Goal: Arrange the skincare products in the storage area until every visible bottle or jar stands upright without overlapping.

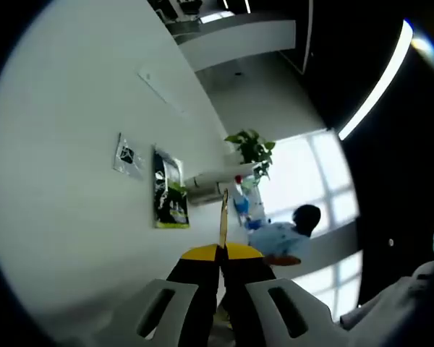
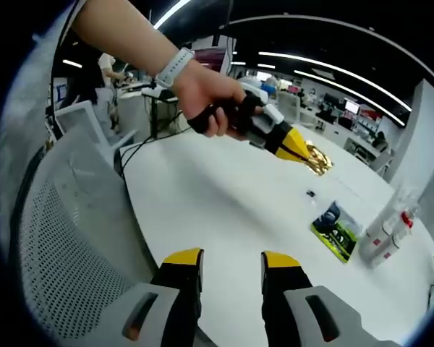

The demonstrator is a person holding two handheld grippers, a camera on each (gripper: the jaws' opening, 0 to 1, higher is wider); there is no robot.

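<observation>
Skincare bottles point(image 2: 387, 235) stand at 3 o'clock on the white worktop point(image 2: 224, 210), beside a green packet point(image 2: 335, 230). Left tool point(image 2: 304, 153) grips a gold sachet point(image 2: 319, 158), perhaps foil; right tool point(image 2: 231, 264) gapes empty

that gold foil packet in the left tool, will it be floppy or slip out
Probably floppy: the gold packet looks crinkled and thin, sagging past the left tool. It likely weighs little, being flat, seen edge-on in the left gripper view. The shiny foil may be slippery, so a pinch near its edge could let go.
</observation>
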